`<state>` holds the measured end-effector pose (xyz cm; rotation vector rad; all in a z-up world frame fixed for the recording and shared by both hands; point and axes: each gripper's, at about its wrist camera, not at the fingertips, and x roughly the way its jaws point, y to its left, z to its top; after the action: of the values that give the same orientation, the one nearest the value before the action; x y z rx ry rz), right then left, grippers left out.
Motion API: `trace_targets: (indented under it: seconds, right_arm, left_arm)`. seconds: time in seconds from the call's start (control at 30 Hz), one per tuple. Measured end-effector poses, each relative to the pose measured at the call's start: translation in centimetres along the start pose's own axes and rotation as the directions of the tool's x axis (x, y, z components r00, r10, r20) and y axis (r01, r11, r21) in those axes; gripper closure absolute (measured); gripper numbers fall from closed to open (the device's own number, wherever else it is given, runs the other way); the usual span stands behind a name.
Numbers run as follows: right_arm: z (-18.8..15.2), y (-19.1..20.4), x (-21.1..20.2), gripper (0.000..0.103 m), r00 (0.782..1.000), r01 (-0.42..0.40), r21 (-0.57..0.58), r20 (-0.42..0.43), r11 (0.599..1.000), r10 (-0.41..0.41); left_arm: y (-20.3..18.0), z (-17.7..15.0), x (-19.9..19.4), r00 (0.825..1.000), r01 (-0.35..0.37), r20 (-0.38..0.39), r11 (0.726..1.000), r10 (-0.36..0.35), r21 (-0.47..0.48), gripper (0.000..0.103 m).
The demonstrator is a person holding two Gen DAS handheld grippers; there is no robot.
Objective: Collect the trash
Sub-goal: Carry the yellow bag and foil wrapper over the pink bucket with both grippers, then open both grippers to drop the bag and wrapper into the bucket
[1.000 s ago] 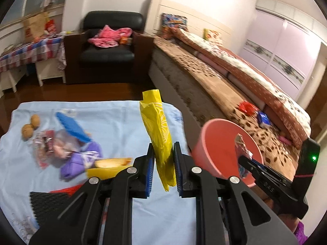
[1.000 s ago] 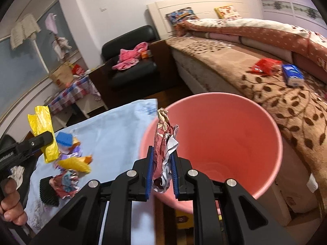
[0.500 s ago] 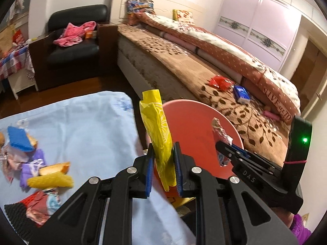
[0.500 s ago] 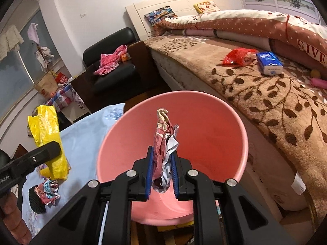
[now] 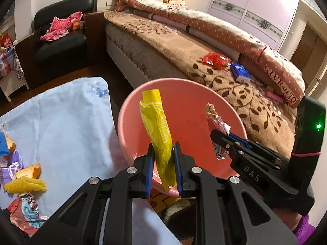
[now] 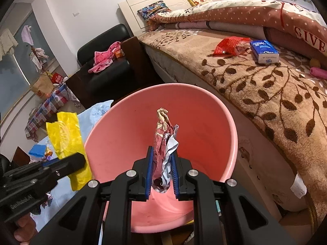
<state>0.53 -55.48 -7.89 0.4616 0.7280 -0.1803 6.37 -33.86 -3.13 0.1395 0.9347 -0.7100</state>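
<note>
My left gripper (image 5: 163, 155) is shut on a yellow wrapper (image 5: 157, 126) and holds it upright over the near rim of the pink bucket (image 5: 130, 102). My right gripper (image 6: 162, 163) is shut on a crumpled red and white foil wrapper (image 6: 164, 143) and holds it over the bucket's mouth (image 6: 204, 110). In the left wrist view the right gripper (image 5: 220, 136) shows at the right with its wrapper (image 5: 216, 122). In the right wrist view the left gripper (image 6: 75, 161) shows at the left with the yellow wrapper (image 6: 67, 138).
A light blue cloth (image 5: 61, 118) lies left of the bucket with several bits of trash: a yellow piece (image 5: 26, 185), a crumpled wrapper (image 5: 24, 210), a blue piece (image 5: 3, 145). The bed (image 5: 204, 47) runs along the right, with a red packet (image 5: 214, 59) and blue pack (image 5: 240, 73). A black armchair (image 5: 61, 34) stands behind.
Both grippers have swung right from over the cloth to the bucket, each still gripping its wrapper. The bucket now fills the middle of both views.
</note>
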Motion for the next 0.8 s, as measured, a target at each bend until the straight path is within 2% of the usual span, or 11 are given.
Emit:
trace_targets:
  seconds: [0.33, 0.53, 0.63, 0.77, 0.8]
  right_arm:
    - [-0.1, -0.1, 0.7, 0.086, 1.0, 0.007, -0.007, -0.007, 1.0, -0.007]
    - [-0.1, -0.1, 0.7, 0.083, 1.0, 0.009, -0.006, -0.003, 1.0, -0.009]
    - [-0.1, -0.1, 0.5, 0.077, 1.0, 0.013, -0.003, 0.002, 1.0, -0.013]
    - [-0.1, -0.1, 0.1, 0.063, 1.0, 0.011, 0.002, 0.016, 1.0, -0.011]
    - [-0.1, -0.1, 0.0, 0.062, 1.0, 0.012, 0.003, 0.021, 1.0, -0.012]
  left_arm:
    - [-0.5, -0.4, 2.3, 0.998, 0.002, -0.066, 1.0, -0.001, 0.016, 0.085]
    - [-0.6, -0.6, 2.5, 0.997, -0.005, -0.073, 1.0, 0.007, 0.023, 0.085]
    - [-0.6, -0.7, 2.5, 0.997, -0.005, -0.074, 1.0, 0.007, 0.023, 0.084]
    - [-0.6, -0.7, 2.3, 0.997, 0.004, -0.073, 1.0, -0.003, 0.017, 0.073]
    - [-0.6, -0.7, 2.2, 0.997, 0.006, -0.073, 1.0, -0.005, 0.018, 0.069]
